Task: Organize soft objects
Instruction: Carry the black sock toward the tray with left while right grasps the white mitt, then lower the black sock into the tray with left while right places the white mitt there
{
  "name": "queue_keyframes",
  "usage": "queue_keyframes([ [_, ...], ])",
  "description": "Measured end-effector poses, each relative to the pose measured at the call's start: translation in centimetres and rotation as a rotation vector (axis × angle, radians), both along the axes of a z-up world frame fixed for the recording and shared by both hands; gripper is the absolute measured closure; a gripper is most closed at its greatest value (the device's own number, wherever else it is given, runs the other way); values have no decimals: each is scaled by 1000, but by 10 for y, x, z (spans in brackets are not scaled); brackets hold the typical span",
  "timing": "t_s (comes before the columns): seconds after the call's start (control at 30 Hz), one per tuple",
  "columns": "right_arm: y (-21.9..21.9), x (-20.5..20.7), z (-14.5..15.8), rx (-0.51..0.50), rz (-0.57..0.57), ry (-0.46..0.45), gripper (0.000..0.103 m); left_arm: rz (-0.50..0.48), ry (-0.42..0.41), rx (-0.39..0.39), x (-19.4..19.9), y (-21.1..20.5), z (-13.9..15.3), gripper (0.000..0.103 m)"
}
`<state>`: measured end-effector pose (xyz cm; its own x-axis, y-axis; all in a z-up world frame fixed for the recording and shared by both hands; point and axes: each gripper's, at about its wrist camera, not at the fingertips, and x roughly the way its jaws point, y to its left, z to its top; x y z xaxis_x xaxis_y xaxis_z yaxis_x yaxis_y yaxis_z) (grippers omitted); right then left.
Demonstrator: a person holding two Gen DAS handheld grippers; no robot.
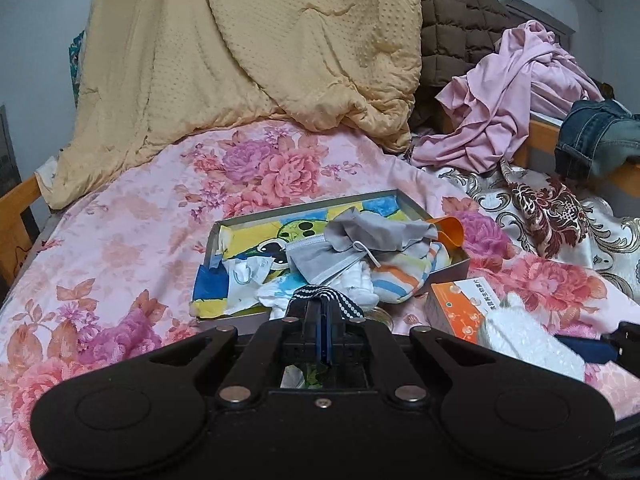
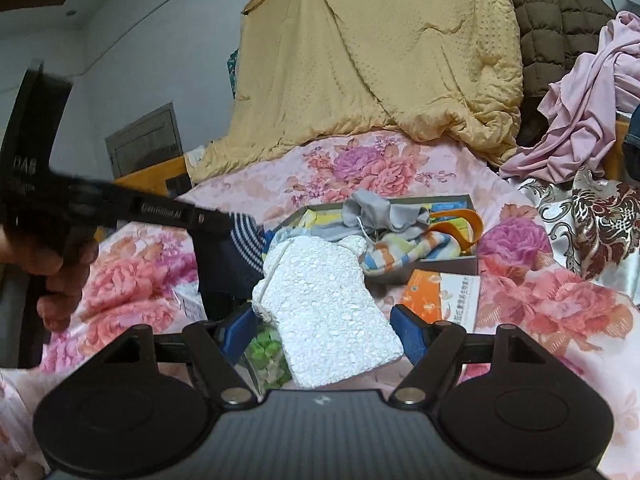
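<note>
On a bed with a pink floral cover, a shallow grey tray holds a grey cloth, a grey face mask, a striped cloth and an orange scoop. The left claw, pressed together, pinches a navy-and-white striped fabric at the tray's near edge. The right claw is spread wide around a white foam block; whether its blue pads press it cannot be told. An orange-and-white box beside the tray carries Chinese print too small to read. The left claw's arm reads "GenRobot AI". A yellow quilt is heaped behind.
</note>
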<state>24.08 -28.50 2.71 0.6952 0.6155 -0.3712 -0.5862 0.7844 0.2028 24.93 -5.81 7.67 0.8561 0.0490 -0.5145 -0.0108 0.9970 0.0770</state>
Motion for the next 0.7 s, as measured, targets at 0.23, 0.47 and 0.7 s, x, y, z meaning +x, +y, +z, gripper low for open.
queue_keyframes([
  [0.23,14,23,21,19,-20,-26,26,8,-18,-54,6,27,4,102],
  [0.47,43,58,34,-8,-16,-57,26,-2,-46,-80,20,49,6,102],
  [0.7,78,103,27,-46,34,-38,26,-58,-62,-98,47,71,-9,102],
])
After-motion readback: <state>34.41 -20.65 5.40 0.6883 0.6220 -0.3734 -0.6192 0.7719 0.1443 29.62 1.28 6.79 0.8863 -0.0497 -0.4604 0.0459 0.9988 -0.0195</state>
